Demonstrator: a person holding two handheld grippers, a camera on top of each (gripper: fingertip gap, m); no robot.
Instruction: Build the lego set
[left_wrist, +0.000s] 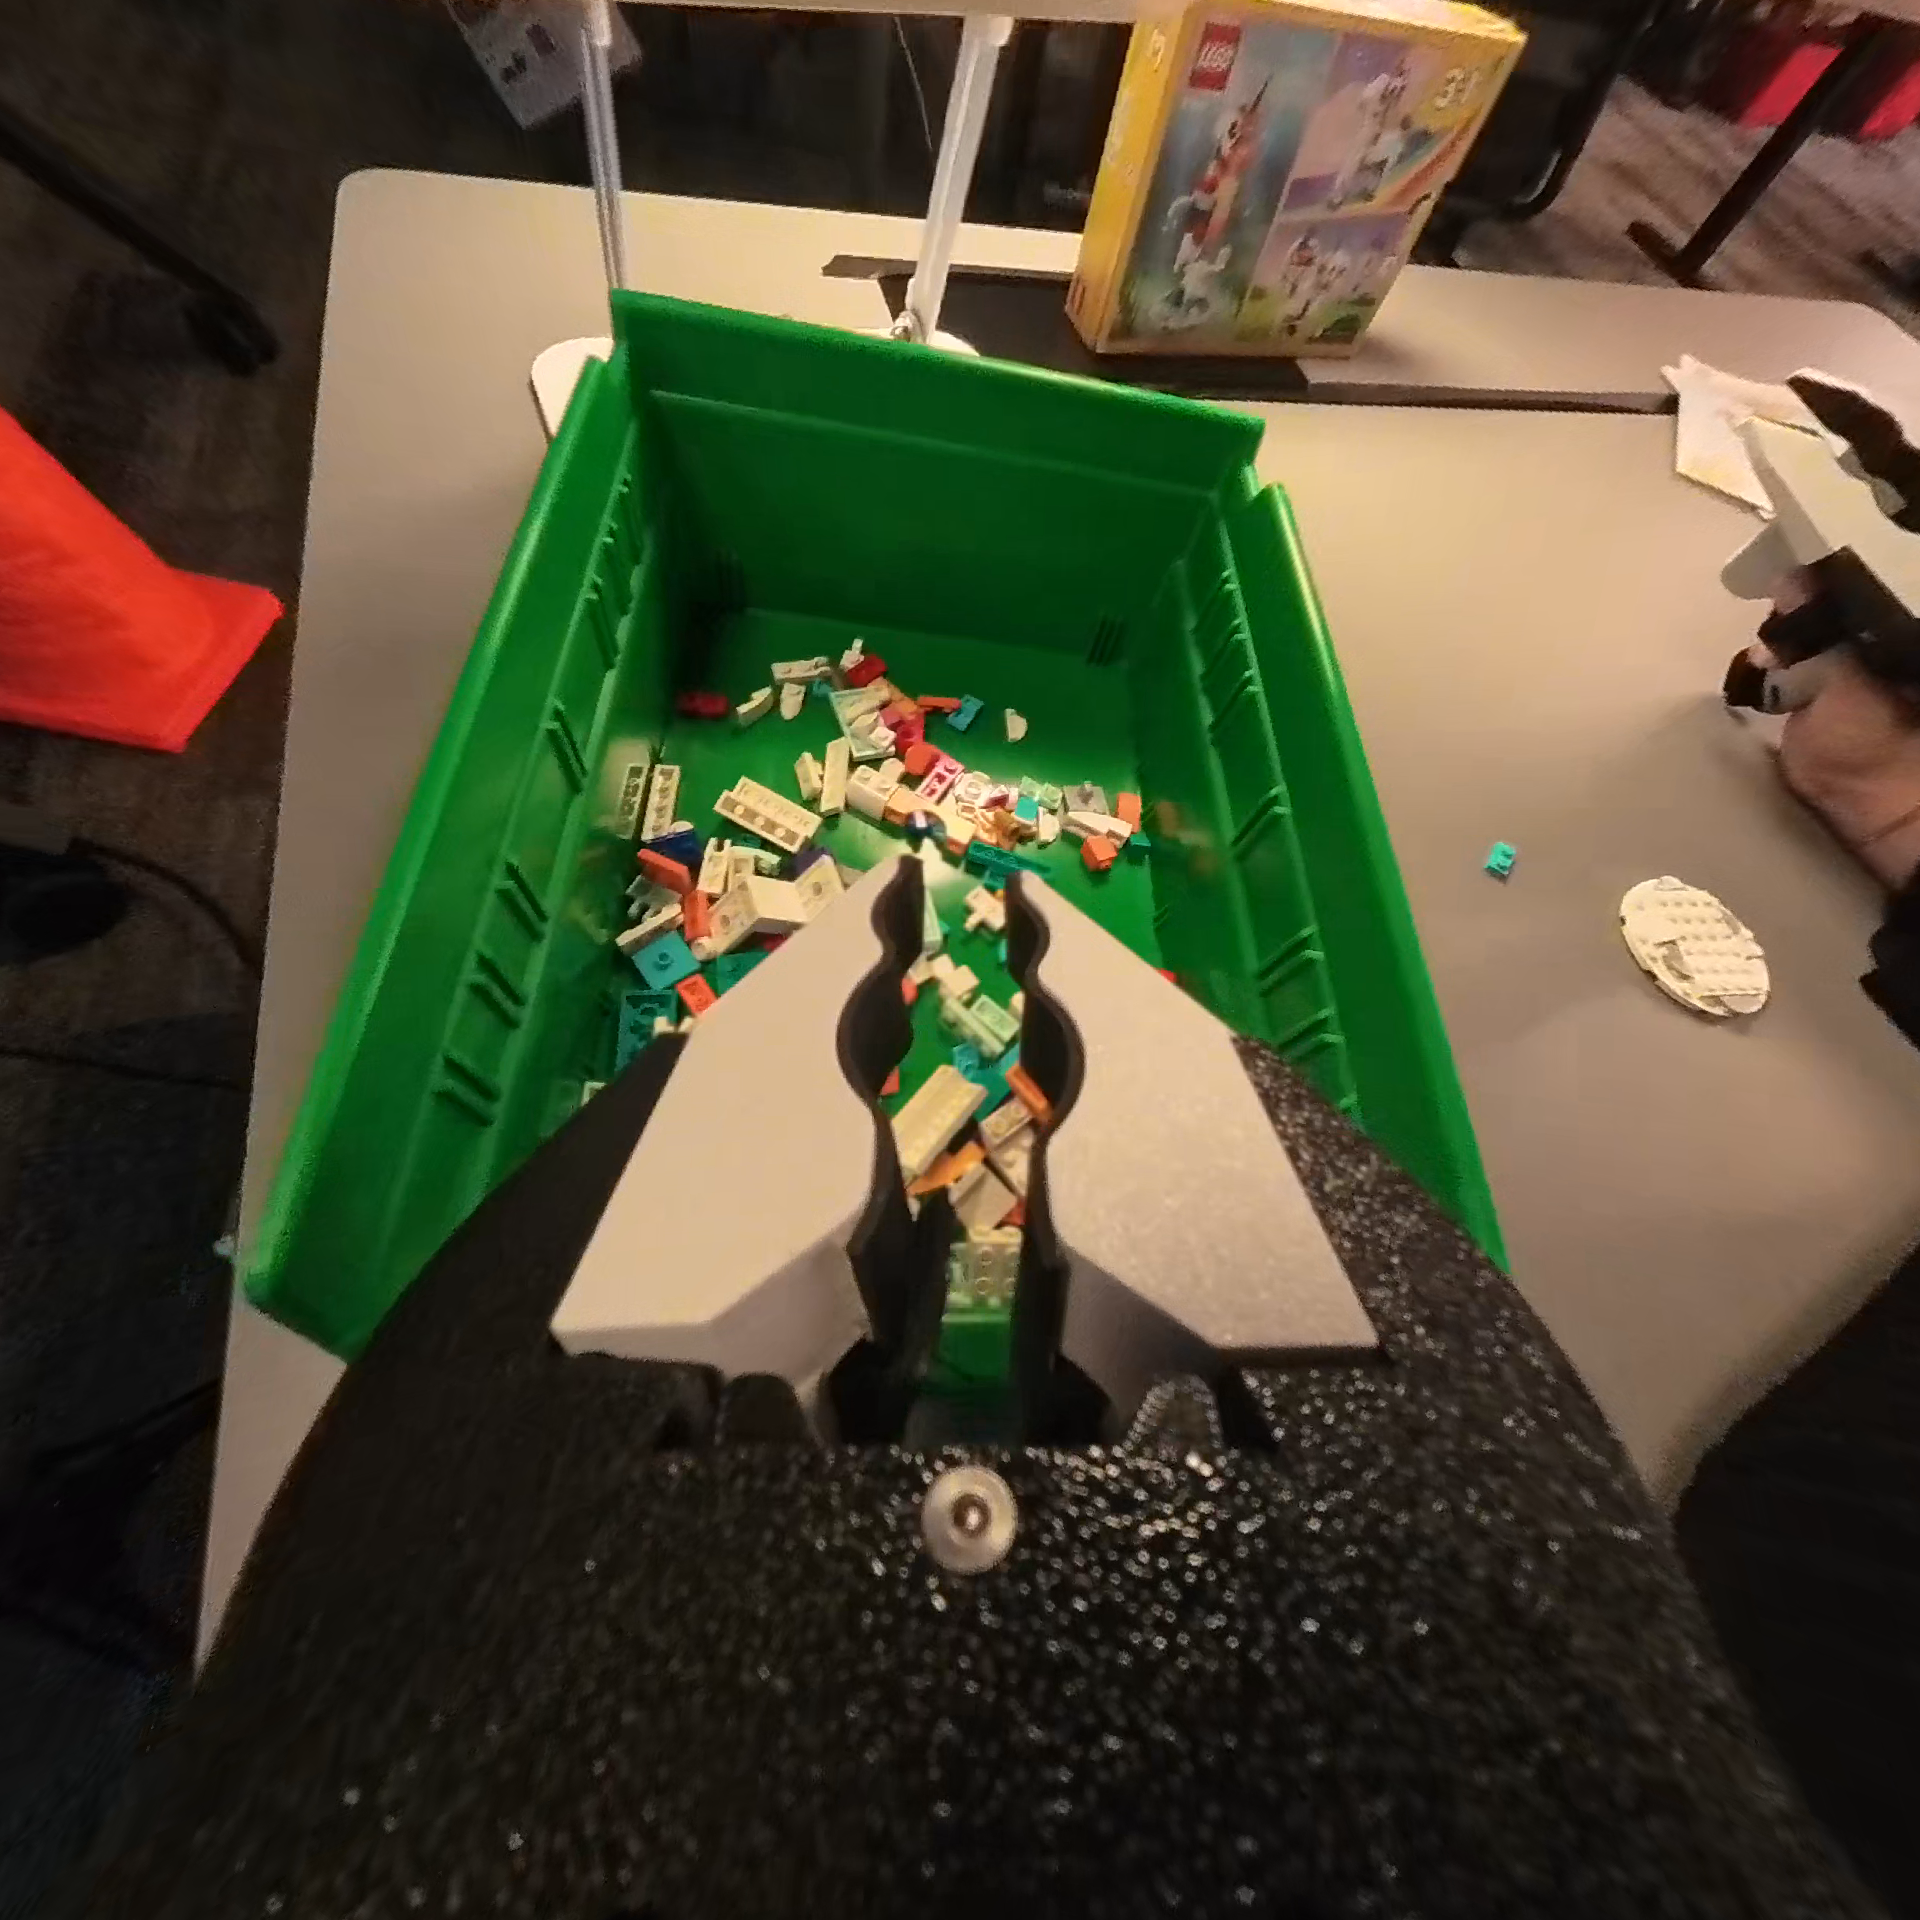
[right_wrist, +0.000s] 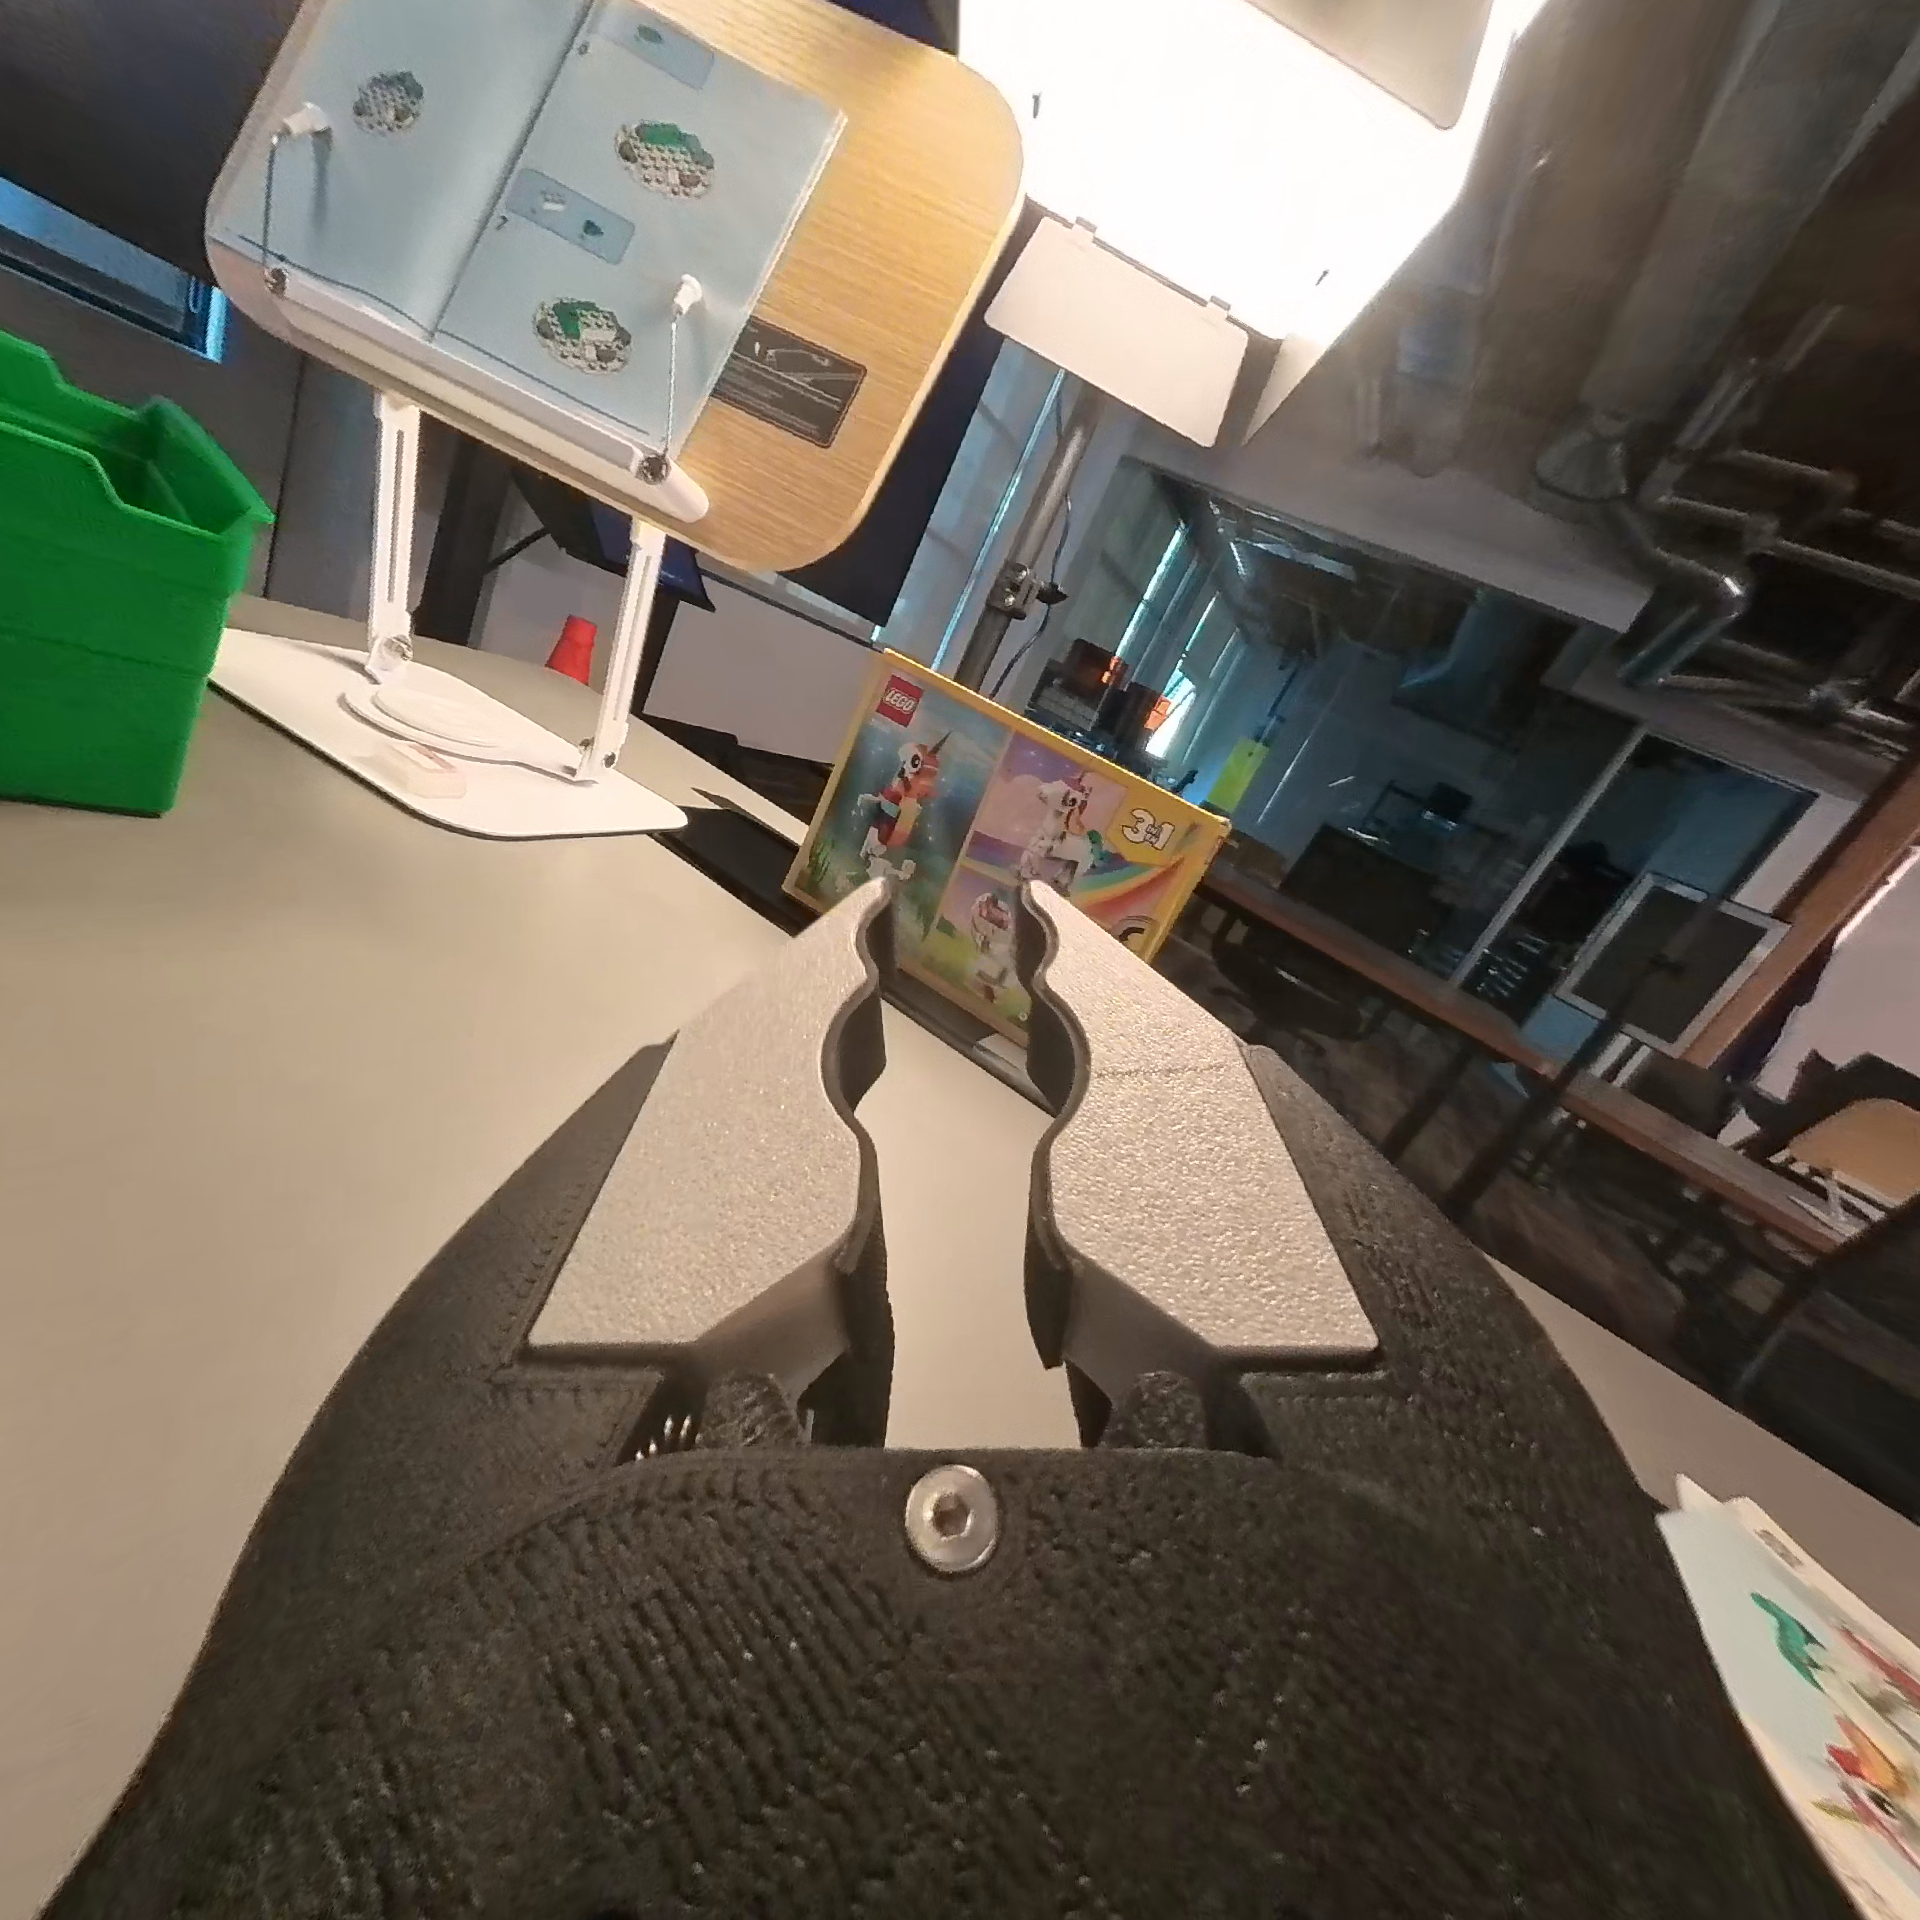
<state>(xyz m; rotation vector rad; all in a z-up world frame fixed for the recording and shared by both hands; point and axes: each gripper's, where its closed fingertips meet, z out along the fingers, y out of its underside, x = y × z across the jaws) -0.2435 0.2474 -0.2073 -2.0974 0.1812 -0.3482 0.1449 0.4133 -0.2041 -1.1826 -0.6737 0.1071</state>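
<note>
The left gripper hovers slightly parted over the green bin of loose bricks, holding nothing. The right gripper gapes empty toward the yellow printed set box.

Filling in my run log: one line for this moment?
left gripper: open, over green bin | right gripper: open, empty | white base plate: on table

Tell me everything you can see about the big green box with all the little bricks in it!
The green bin looks like hard plastic, with tall ribbed side walls and an open top. It stands upright on the grey table, in front of the white stand's base. Loose small bricks, white, teal, orange and red, are scattered over its floor. The left gripper hangs above it, jaws slightly apart, holding nothing.
</note>
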